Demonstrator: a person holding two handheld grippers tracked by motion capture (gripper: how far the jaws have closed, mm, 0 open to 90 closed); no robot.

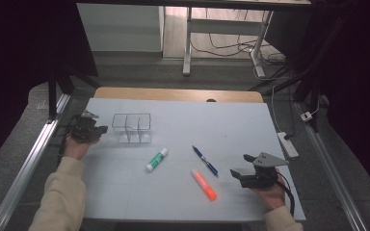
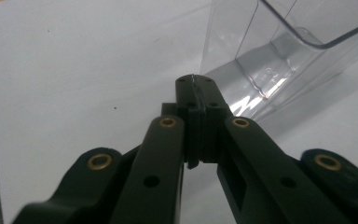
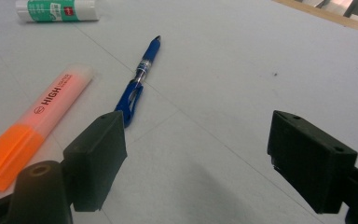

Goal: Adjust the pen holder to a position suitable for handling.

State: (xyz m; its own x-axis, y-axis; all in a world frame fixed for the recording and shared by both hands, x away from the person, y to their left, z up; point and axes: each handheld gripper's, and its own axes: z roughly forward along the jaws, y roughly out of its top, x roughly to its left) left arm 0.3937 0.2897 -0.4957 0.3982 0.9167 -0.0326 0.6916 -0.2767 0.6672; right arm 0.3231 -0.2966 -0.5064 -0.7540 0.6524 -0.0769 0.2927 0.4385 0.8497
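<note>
While the left hand-held gripper is pinching, fully closed, the thin wall of the clear organizer at upper left, steadying it for loading, the right hand-held gripper is waiting wide open and empty near the blue pen at lower right of the table.

Clear gloss against matt white and black

The organizer box is clear, glossy plastic with smooth walls; the bench carries a matt white sheet over a wooden edge. Both the left hand-held gripper and right hand-held gripper look like matt black plastic, with brass-coloured metal bushings. The orange highlighter is smooth plastic.
</note>
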